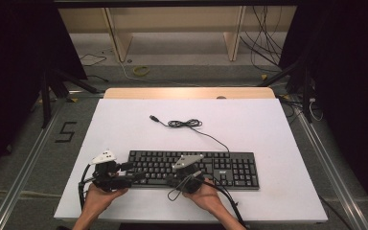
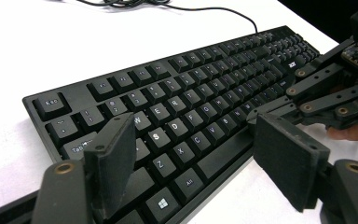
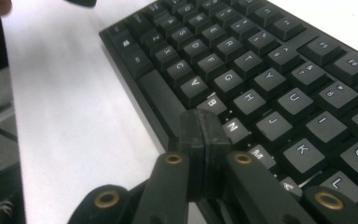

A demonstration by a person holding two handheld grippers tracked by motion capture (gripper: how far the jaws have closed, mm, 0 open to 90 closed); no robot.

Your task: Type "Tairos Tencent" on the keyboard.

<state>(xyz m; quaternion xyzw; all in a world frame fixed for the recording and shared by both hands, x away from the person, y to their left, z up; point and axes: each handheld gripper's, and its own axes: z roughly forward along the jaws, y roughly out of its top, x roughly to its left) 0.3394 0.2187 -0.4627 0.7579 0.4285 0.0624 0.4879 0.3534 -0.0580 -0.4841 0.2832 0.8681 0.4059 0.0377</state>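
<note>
Black full-size keyboard (image 1: 194, 167) laid flat on the white table, long side set along the near edge, white-lettered keys upward, its cable coiled behind it

The left hand (image 1: 97, 197) comes in from the bottom edge and holds the left gripper (image 1: 130, 173) low, aimed to the right; in the left gripper view its 2 jaws stand wide apart, pads (image 2: 114, 161) facing each other. The right hand (image 1: 210, 194) holds the right gripper (image 1: 184, 179) just right of the left one, aimed forward and left, and in the right gripper view its 2 pads (image 3: 201, 140) are pressed flat together with nothing between them. Both forearms angle inward, the hands near each other but apart.
</note>
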